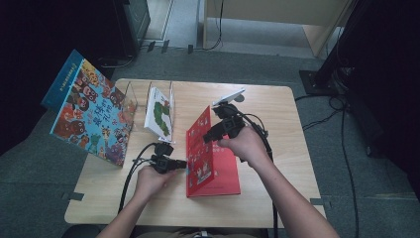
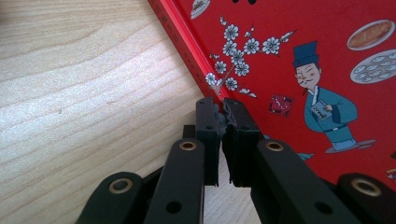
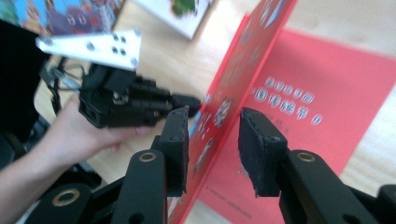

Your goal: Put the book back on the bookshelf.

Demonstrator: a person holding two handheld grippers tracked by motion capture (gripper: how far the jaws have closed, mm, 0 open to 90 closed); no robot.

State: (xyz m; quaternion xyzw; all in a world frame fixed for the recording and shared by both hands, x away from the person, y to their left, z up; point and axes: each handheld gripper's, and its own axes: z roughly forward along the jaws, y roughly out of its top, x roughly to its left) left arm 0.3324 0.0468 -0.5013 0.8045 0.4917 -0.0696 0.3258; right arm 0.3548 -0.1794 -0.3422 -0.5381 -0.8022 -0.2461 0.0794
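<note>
Right gripper (image 3: 212,140) straddles the raised cover of the red book (image 1: 220,166), jaws half apart, pads not pressing it. Book lies open at the tabletop (image 1: 277,119) centre. Left gripper (image 2: 223,114), jaws nearly closed, tips at the book's left edge.

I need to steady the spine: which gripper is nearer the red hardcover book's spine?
Left. The left gripper is shut at the red hardcover book's spine; the right gripper straddles the raised cover's free edge.

Bare wooden desk (image 1: 277,129) lies open right of the raised red picture-book cover (image 1: 199,146), while a clear acrylic book stand (image 1: 130,96) with leaning books blocks the left.
</note>
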